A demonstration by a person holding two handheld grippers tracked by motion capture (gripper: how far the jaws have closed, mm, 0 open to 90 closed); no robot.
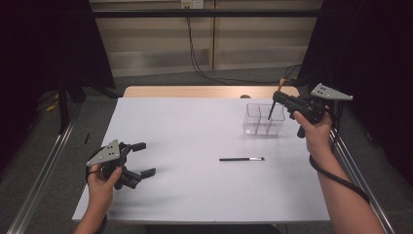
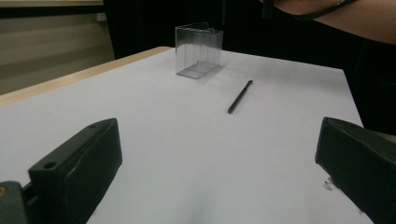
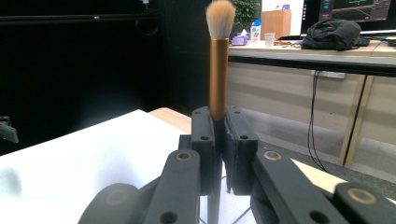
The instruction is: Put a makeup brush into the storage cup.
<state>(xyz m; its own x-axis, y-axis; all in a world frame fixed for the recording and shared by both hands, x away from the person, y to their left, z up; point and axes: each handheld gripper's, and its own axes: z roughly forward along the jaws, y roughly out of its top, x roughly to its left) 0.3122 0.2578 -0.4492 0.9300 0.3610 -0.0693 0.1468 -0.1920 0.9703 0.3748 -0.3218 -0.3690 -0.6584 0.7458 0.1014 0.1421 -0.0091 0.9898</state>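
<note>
Right claw clamped on upright brush, above clear organiser.

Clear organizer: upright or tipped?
Upright. The clear organizer stands on its base on the table, open top up.

White table carries clear organizer and black brush.

In my right gripper view, the makeup brush loses its lower handle behind my clamped jaws and the bottom edge. From the high view, the bristle end of the slim brush lying on the table is too small to make out.
</note>
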